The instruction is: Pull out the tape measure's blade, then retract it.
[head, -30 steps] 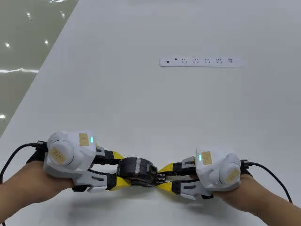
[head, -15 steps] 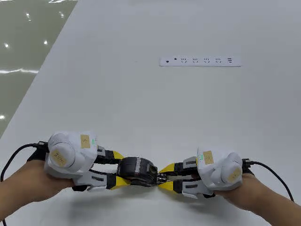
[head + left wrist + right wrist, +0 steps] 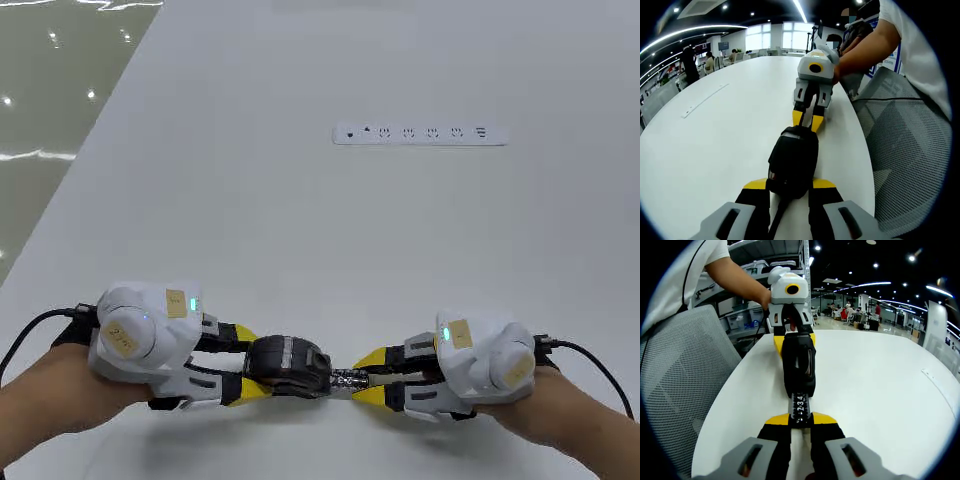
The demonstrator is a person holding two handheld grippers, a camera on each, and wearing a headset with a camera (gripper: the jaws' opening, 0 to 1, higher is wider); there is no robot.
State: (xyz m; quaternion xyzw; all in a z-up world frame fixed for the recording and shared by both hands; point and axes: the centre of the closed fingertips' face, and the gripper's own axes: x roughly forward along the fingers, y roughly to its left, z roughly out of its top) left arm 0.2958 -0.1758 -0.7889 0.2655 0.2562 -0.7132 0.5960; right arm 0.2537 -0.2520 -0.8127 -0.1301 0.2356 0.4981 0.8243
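A black tape measure lies on the white table near its front edge, gripped at its case by my left gripper, which is shut on it. In the left gripper view the case sits between my yellow-tipped fingers. My right gripper is shut on the end of the blade, a short length of which is drawn out of the case. The right gripper view shows the numbered blade running from my jaws to the case, with the left gripper behind it.
A white power strip lies flat farther back on the table. The table's left edge borders a glossy floor. A grey mesh chair stands beside the table on the person's side. Cables trail from both grippers.
My right gripper has moved to the right, away from the case, drawing a short stretch of blade out. The left gripper holds the case almost still.
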